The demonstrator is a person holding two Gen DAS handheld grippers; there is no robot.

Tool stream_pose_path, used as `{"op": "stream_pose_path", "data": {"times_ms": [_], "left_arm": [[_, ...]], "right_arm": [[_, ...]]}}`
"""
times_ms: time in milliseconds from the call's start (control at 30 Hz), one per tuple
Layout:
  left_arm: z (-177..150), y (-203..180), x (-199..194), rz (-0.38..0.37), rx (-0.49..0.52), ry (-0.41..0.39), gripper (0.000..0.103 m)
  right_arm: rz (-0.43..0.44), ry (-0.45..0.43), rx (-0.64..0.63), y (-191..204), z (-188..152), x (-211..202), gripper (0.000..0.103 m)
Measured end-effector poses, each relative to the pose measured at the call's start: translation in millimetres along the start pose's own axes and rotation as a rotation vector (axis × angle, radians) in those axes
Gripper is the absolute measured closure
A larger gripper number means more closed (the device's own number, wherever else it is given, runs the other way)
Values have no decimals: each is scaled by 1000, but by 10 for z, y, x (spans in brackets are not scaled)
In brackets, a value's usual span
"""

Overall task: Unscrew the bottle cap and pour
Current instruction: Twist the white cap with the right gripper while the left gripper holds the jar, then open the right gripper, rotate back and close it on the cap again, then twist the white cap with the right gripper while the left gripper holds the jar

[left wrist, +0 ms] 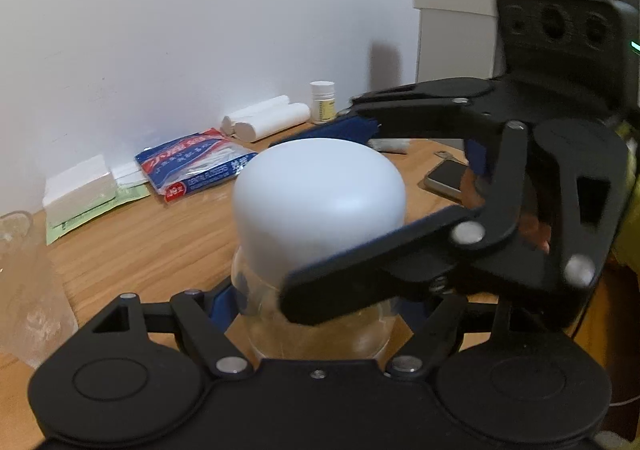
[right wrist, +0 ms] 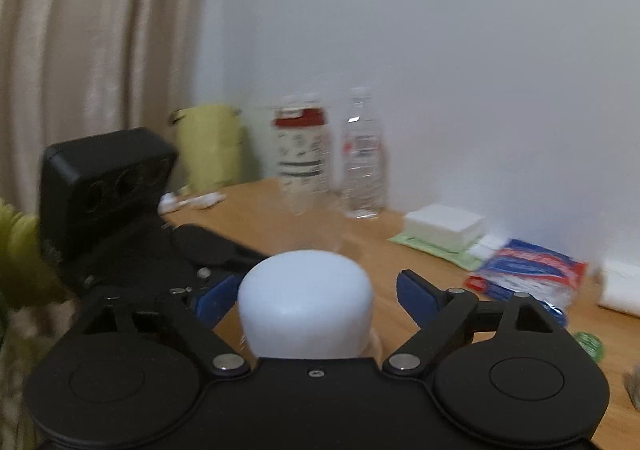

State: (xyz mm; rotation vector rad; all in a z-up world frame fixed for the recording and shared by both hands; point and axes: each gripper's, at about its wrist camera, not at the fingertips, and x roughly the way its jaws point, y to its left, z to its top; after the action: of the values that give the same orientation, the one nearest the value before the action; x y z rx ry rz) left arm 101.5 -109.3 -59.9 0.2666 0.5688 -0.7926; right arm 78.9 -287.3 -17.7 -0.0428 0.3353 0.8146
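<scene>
Left wrist view: left tongs (left wrist: 316, 302) clamped on clear bottle (left wrist: 320, 330) neck at 6 o'clock, upright on desk (left wrist: 160, 234), white domed cap (left wrist: 320, 198) above; right wrist view: right tongs (right wrist: 310, 300) apart, blue pads flanking cap (right wrist: 306, 310) at 9 and 3, nearer for unscrewing.

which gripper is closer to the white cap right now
Right. The right gripper has its blue pads either side of the white cap, not visibly touching. The left gripper sits lower, around the clear bottle beneath the cap.
</scene>
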Motion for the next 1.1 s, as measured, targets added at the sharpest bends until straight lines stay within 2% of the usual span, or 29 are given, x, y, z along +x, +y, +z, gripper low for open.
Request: {"op": "stream_pose_path", "data": {"times_ms": [100,200,367,533,733,933,1033,1100], "left_arm": [[-4,-32,2,30,-15,-8,24],[-5,-83,-3,83,-49,-18,24],[-4,-133,1,137,-79,-35,24],[7,-158,-7,164,-108,-34,24],[24,-170,3,183,-121,-24,24],[35,-120,-8,152,-104,-14,24],[35,-76,-15,115,-87,-13,24],[33,-65,-18,97,-74,-11,24]], "right_arm": [[-20,-29,20,99,0,-20,12],[-129,-67,-4,293,2,-21,12],[-223,-56,40,371,1,-2,14],[-278,-36,93,353,-22,22,28],[-309,-34,85,382,-45,22,33],[-182,-26,57,194,-46,-41,33],[-62,-17,37,15,-38,-65,33],[-19,-15,27,-44,-34,-64,33]]}}
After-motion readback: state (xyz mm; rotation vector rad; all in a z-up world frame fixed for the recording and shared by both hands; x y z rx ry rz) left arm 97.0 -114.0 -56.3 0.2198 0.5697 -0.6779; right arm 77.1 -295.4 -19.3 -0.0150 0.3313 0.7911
